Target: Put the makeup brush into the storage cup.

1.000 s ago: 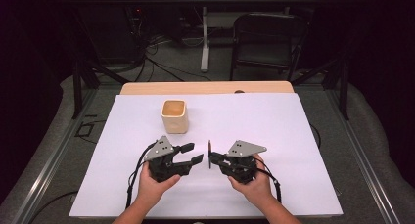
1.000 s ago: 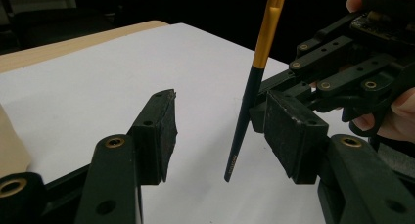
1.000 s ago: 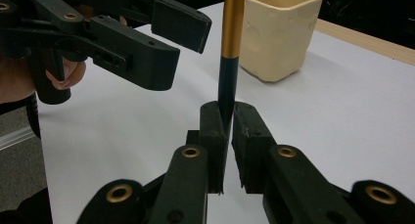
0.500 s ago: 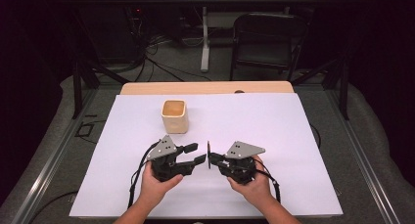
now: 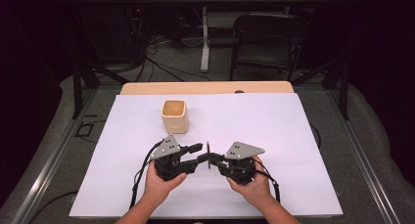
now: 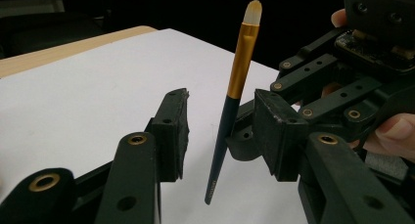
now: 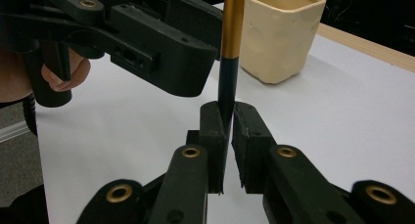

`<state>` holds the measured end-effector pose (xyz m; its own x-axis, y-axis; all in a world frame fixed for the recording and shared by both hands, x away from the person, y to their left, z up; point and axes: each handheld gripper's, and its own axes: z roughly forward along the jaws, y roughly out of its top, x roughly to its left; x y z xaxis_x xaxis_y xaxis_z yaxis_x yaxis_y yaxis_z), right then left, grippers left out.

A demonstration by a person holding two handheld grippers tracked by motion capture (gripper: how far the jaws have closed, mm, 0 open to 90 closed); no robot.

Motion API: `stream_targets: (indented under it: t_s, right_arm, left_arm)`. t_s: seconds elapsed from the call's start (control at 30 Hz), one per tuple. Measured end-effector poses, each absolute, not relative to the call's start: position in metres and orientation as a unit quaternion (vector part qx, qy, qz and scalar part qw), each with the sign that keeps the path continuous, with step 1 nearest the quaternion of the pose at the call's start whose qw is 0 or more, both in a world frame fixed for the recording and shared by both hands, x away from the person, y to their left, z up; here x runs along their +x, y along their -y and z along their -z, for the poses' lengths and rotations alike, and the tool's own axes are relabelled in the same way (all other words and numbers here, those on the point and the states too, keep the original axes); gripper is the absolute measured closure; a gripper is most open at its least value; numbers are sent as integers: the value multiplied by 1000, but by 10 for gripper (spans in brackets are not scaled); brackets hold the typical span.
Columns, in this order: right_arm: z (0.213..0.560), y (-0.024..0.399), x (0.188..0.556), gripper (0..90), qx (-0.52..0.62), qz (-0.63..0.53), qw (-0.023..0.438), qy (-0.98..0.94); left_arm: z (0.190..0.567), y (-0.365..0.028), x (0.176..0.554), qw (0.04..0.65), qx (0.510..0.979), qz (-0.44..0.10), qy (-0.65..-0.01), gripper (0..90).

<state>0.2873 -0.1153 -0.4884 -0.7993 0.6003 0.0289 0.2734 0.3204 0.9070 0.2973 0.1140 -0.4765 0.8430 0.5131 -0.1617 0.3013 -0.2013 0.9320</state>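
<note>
Near the front of the white worktop [image 5: 293, 136], the right hand-held gripper [image 7: 227, 119] is clamped on the dark lower handle of a slim makeup brush [image 6: 235, 92], holding it upright. The left hand-held gripper [image 6: 220, 131] has just been closing around the handle, pads not yet touching. The brush looks light, stiff and smooth, likely slippery, so the dark handle below the gold ferrule is the place to grip; the cream cup [image 5: 174, 115] stands farther back.

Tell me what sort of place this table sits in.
Probably a lab or recording studio, not a home: a white-covered table ringed by dark curtains, loose black cables on the grey floor, and a black folding chair behind.
</note>
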Motion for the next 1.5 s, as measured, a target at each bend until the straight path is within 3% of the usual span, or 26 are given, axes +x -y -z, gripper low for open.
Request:
stream_targets:
  t_s: [0.47, 1.5]
  right_arm:
    - [489, 113, 287, 832, 272, -514, 157, -798]
    - [489, 112, 287, 832, 272, -517, 149, -798]
  left_arm:
    - [475, -114, 297, 584, 761, -87, -269, 629]
    - [476, -107, 296, 591, 758, -83, -262, 645]
